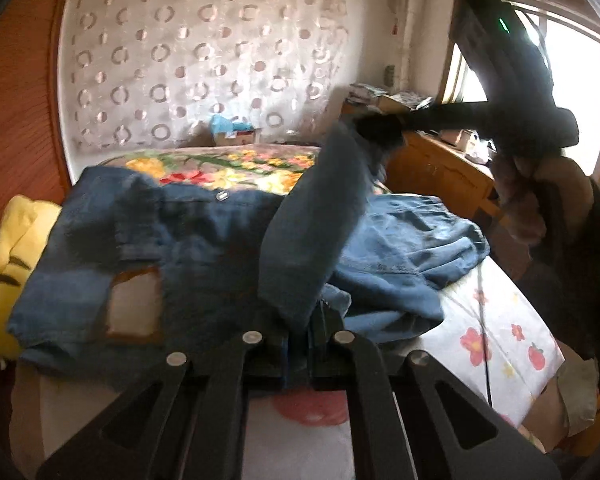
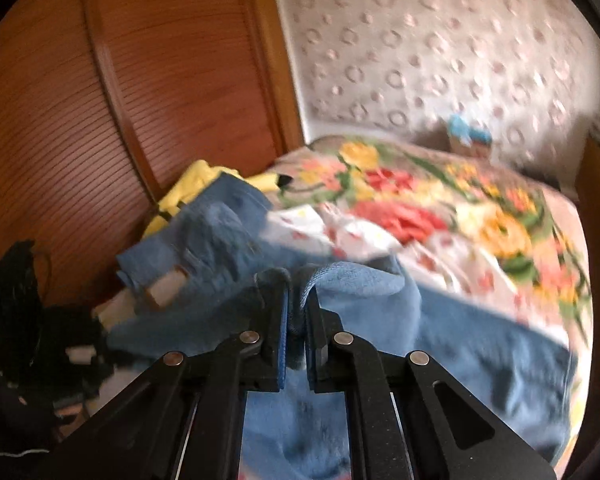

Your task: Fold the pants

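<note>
Here the blue jeans [image 1: 204, 240] lay across the bed [image 1: 512, 320], partly on a white sheet with red flowers and partly near a blanket [image 1: 228, 168] with big yellow and red flowers farther back. The left claw [image 1: 300, 332] was closed tight on a fold of the denim, and the cloth rose from its tips in a steep ridge up toward the right claw [image 1: 380, 128], which was seen in the left wrist view as a dark shape held by a hand [image 1: 528, 204]. In the right wrist view the right claw [image 2: 298, 292] also stood nearly shut, with a rolled edge of the jeans [image 2: 360, 292] pinched between its two fingers [image 2: 276, 312]. So both claws held the same garment, each at a different place, and the part between them was lifted off the bed while the rest stayed on it in loose folds.

A pale leather patch [image 1: 134, 304] showed on the waistband at the left part of the jeans. A yellow garment [image 1: 16, 240] lay beside the jeans at the left edge of the bed, against a wooden slatted door [image 2: 100, 100]. Behind the bed hung a light curtain [image 1: 204, 60] with a pattern of rings. The right wrist picture was blurred, so small details of the cloth there could not be told.
</note>
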Available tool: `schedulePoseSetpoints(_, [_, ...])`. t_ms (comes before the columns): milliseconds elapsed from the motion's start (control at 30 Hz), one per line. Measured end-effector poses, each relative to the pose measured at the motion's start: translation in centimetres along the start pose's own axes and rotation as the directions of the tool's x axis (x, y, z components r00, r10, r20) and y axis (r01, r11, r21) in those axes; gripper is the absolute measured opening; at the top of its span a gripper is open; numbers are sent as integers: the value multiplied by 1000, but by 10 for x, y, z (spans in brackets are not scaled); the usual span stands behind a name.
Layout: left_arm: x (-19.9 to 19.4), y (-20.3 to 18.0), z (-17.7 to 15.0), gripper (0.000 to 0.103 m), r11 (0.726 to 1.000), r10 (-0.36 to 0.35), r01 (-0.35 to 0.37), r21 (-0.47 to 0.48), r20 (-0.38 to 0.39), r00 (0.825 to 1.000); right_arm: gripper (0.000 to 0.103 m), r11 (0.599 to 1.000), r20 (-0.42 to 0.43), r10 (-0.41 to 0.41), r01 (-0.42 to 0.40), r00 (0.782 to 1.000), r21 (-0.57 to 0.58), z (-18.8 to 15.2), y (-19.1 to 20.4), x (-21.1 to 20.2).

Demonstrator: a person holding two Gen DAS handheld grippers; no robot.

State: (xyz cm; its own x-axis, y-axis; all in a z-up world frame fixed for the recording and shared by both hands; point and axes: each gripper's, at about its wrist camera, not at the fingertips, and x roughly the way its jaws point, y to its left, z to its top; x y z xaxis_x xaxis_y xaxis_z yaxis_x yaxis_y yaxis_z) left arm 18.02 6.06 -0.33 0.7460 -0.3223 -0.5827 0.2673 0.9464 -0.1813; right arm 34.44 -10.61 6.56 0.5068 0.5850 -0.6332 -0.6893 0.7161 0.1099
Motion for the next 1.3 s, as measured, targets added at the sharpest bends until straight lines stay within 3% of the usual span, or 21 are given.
schedulePoseSetpoints(167, [-4,22,-17,12,999,23,-25,-47,-35,999,4,996,-29,32,-35,999,-88,39,41,51])
schedulePoseSetpoints(400, [-11,39,-35,24,996,45,-50,-74,-59,997,6,990,-92,13,-26,996,-139,53,80,124])
schedulePoseSetpoints(433, [-14,39,-35,24,996,44,-48,-75,-54,998,11,991,-101,17,-29,995,-128,53,80,130])
schedulePoseSetpoints(467, [-14,39,-35,25,996,41,-45,-75,-53,998,31,993,-109,10,-23,994,-117,52,79,135])
schedulePoseSetpoints(500, [-15,38,-34,26,997,35,-39,-71,-48,998,59,994,-111,0,-12,994,-105,50,76,138])
schedulePoseSetpoints(533, [-15,36,-33,27,997,28,-31,-65,-46,999,68,996,-108,-3,-7,994,-94,48,73,137])
schedulePoseSetpoints(633, [-8,34,-29,29,999,17,-20,-48,-55,998,69,998,-86,8,-13,996,-55,45,62,121])
schedulePoseSetpoints(833, [2,21,-24,30,1000,-12,11,-19,-59,998,69,997,-82,-48,43,995,-65,24,41,71])
schedulePoseSetpoints(1100, [41,22,-26,30,996,91,-86,34,-152,984,69,990,-85,-140,140,987,-6,-29,2,-3])
schedulePoseSetpoints(1233, [45,21,-26,30,993,114,-109,47,-130,985,69,984,-95,-175,177,980,14,-54,-9,-30])
schedulePoseSetpoints(1267, [44,21,-26,26,994,110,-106,42,-117,987,69,982,-98,-184,186,978,19,-62,-11,-36])
schedulePoseSetpoints(1300, [42,22,-24,14,995,100,-97,33,-106,989,69,982,-101,-184,188,978,23,-67,-12,-39])
